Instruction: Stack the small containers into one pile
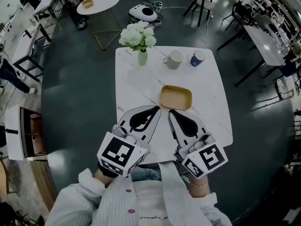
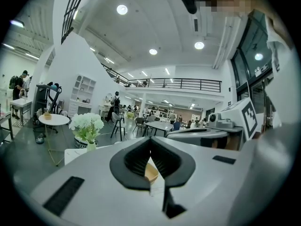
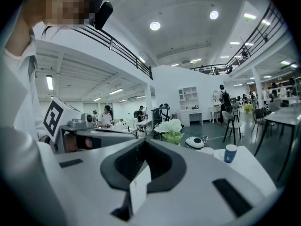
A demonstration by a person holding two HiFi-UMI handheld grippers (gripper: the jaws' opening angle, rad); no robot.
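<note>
The left tongs [image 1: 157,108] and the right tongs [image 1: 171,112] hover side by side over the near edge of the white marble counter [image 1: 136,88]. Both are pressed together and empty, which suggests a neutral pose rather than a reach. The shallow tan rectangular container [image 1: 176,98] sits just ahead of their tips. I cannot tell whether others are nested inside it. A beige mug [image 1: 174,59] and a blue paper cup [image 1: 197,58] stand well beyond.

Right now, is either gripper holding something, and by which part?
Nothing is held: left gripper and right gripper are shut, empty; the tan tray lies free.
</note>
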